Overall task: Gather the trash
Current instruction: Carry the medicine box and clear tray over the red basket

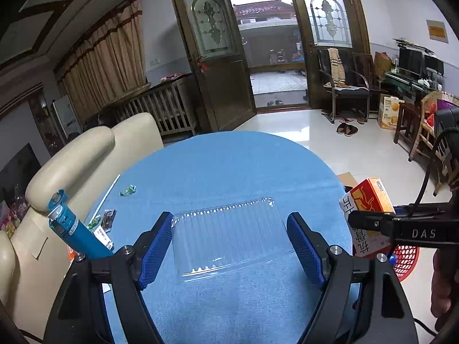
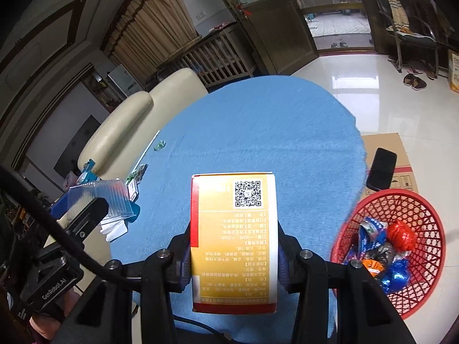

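Observation:
My left gripper (image 1: 229, 216) is shut on a clear ribbed plastic tray (image 1: 226, 238), its blue pads (image 1: 156, 246) pressing the tray's two sides above the blue tablecloth (image 1: 229, 163). In the right wrist view the same tray (image 2: 97, 197) hangs off the table at the left. My right gripper (image 2: 233, 230) is shut on an orange and yellow carton (image 2: 233, 243) with a QR code, held over the cloth (image 2: 258, 126). The left wrist view shows that carton (image 1: 370, 197) at the right. A red mesh basket (image 2: 401, 193) with several wrappers stands low at the right.
A green candy wrapper (image 1: 127, 190), a white straw (image 1: 107, 195) and small packets (image 1: 109, 218) lie at the table's left edge beside a blue bottle (image 1: 74, 229). A cream sofa (image 1: 86, 154) borders the left. A black phone (image 2: 381, 169) rests on a cardboard box (image 2: 384, 143) behind the basket.

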Tool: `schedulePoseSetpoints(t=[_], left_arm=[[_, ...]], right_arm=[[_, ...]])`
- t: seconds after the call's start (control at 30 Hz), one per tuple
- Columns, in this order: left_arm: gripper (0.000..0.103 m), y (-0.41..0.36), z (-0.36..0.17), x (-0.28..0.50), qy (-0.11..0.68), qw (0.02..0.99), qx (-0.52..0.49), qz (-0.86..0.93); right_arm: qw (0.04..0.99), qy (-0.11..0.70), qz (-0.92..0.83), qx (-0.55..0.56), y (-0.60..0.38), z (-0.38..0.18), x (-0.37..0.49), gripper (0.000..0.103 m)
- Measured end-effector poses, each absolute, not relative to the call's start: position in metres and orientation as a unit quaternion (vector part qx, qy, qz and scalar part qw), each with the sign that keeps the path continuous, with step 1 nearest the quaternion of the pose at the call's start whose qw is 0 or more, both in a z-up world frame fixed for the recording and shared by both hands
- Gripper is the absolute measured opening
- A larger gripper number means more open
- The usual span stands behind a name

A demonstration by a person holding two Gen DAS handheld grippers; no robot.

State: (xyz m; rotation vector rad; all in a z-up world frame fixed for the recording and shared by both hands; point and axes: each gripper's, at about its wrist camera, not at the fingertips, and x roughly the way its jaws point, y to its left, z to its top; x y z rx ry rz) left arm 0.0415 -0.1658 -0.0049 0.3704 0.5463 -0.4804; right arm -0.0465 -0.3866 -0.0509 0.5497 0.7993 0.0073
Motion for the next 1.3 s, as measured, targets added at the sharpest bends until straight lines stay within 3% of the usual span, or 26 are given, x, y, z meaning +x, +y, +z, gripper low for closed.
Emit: schedulePoseSetpoints(t=[1.3], left_arm=[[0.081, -0.202, 0.001, 0.009, 0.253, 0.904, 0.214, -0.269]], right_arm=[[0.890, 0.346, -0.045, 0.293, -0.436, -0.027, -0.094, 0.049]])
